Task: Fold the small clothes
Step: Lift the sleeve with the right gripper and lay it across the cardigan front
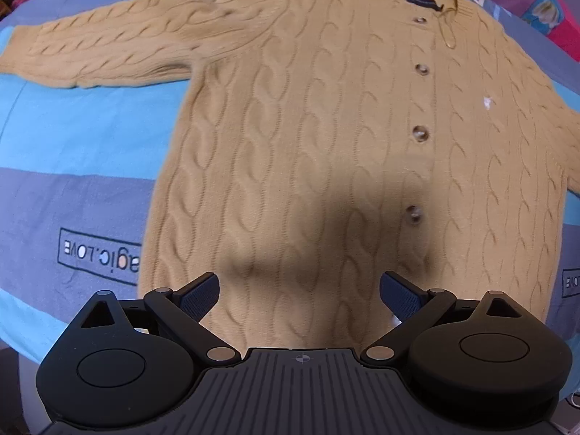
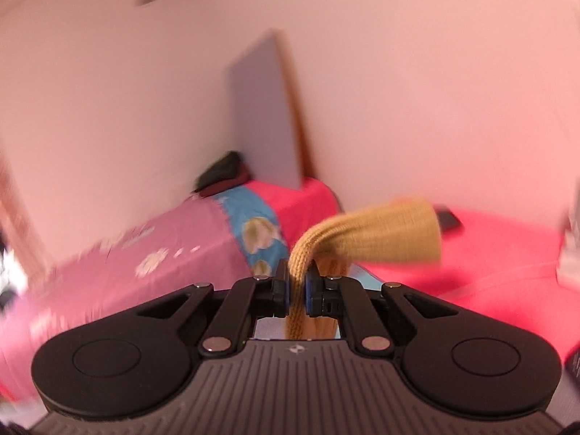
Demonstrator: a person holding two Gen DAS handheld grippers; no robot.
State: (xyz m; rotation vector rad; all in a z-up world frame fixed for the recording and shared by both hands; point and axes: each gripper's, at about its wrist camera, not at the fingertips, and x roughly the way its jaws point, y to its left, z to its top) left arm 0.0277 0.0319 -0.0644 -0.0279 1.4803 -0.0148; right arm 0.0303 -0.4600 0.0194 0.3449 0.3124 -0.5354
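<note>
My right gripper [image 2: 297, 290] is clamped on a ribbed cuff [image 2: 380, 232] of the tan cable-knit cardigan [image 1: 326, 145], lifted clear of the pink bedding [image 2: 489, 253] beyond it; my left gripper [image 1: 299, 290] hangs with fingers apart above the hem, touching nothing. I judge the fold barely begun: the body lies flat and buttoned ahead, the far-left sleeve [image 1: 101, 54] outstretched. The held sleeve's run is cut off, and blur hides the background.

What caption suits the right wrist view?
Right gripper shut on the tan sweater cuff, lifted above a pink bedspread.
</note>
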